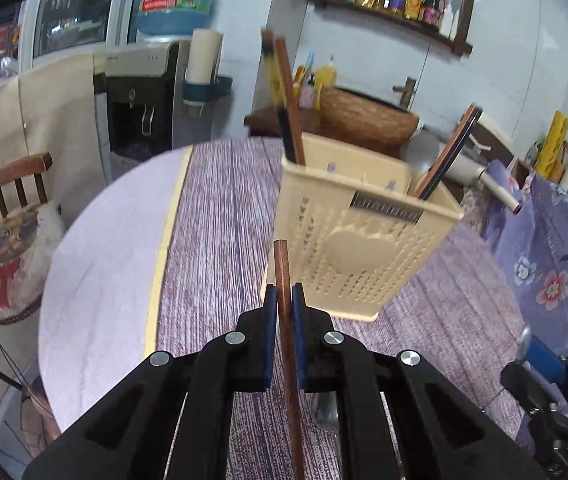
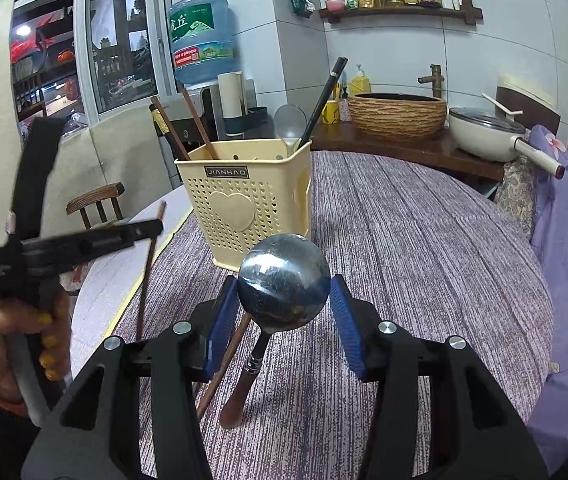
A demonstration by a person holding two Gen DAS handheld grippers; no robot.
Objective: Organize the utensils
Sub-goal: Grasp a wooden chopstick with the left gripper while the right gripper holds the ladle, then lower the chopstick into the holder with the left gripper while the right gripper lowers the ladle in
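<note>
A cream plastic utensil holder [image 1: 358,246] stands on the round table and holds several chopsticks and a spoon; it also shows in the right wrist view [image 2: 243,204]. My left gripper [image 1: 284,296] is shut on a brown wooden chopstick [image 1: 284,280], held upright just in front of the holder; the gripper is also seen in the right wrist view [image 2: 151,227]. My right gripper [image 2: 284,304] is open, low over the table, its jaws on either side of a metal spoon [image 2: 284,280] with a wooden handle that lies on the table. Another brown chopstick [image 2: 223,364] lies beside the spoon.
The table [image 2: 424,240] wears a purple striped cloth [image 1: 219,216]. A wooden chair [image 1: 15,216] stands to the left, a water dispenser [image 1: 143,96] behind. A basket sink [image 2: 398,114] and a white pan [image 2: 488,136] sit on a counter at the back right.
</note>
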